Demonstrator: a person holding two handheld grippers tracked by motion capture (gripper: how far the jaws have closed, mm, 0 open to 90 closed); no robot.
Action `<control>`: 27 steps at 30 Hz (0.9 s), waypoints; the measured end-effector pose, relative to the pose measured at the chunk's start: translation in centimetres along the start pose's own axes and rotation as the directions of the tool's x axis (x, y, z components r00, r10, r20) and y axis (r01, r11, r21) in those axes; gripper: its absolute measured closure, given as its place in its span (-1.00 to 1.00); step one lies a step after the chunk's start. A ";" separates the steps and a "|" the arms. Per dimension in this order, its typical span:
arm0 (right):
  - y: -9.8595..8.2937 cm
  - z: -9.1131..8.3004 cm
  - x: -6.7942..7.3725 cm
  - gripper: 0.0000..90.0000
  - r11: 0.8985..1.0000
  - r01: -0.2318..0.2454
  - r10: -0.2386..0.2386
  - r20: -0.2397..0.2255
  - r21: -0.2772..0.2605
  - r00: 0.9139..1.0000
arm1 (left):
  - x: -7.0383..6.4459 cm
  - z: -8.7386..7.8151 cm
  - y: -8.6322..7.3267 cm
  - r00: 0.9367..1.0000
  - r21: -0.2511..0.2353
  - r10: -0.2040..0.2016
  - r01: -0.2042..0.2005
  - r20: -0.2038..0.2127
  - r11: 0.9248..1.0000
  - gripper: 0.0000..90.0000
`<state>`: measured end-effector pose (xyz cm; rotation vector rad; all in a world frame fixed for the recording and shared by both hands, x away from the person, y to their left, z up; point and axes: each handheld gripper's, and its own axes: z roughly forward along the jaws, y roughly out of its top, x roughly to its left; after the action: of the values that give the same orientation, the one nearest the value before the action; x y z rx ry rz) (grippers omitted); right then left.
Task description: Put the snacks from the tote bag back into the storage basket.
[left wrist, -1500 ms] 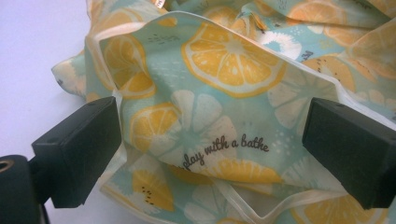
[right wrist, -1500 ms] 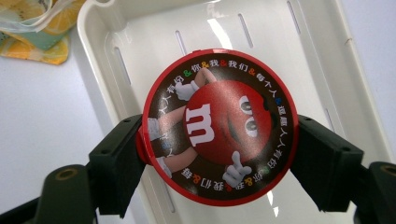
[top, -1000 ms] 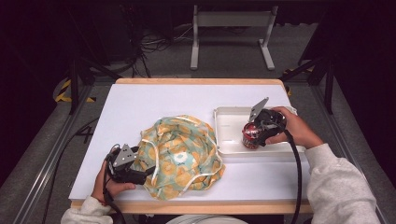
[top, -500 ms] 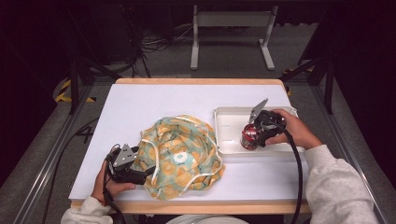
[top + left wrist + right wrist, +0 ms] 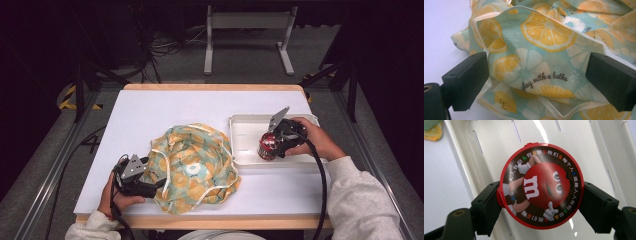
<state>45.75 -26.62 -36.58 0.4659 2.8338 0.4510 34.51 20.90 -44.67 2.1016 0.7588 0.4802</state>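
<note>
A crumpled cloth bag printed with lemon slices on pale teal lies on the near middle of the white table. My left gripper sits at its left edge, open, with its jaws wide apart on either side of a fold of the bag; in the left gripper view neither pad presses the cloth. A round red candy tub with a cartoon lid stands upright in a white tray. My right gripper is shut on the tub's sides, both pads against it.
The slotted white tray sits at the table's right side, close to the bag's right edge. Bare white tabletop stretches behind the bag. Beyond the table are a metal stand, cables and a dark floor.
The right gripper has shifted the tub slightly toward the tray's near edge. The left gripper and the bag have stayed put.
</note>
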 end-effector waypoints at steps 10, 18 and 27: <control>0.1 -0.1 0.4 -0.48 1.000 0.007 -0.007 0.037 0.000 0.999 | 0.0 0.0 0.0 1.000 -0.001 0.000 0.000 0.001 1.000 -0.88; 0.0 -0.1 0.8 -0.52 1.000 0.026 -0.027 0.086 0.003 0.996 | 0.0 0.0 0.0 1.000 0.004 0.001 -0.001 0.003 1.000 -0.88; 0.0 -0.7 1.2 -0.53 1.000 0.012 -0.010 0.101 -0.029 0.995 | 0.1 0.0 0.0 1.000 0.007 -0.002 0.002 0.005 1.000 -0.88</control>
<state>44.48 -26.39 -36.18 0.4540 2.7280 0.4532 34.57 20.94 -44.72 2.1074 0.7609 0.4717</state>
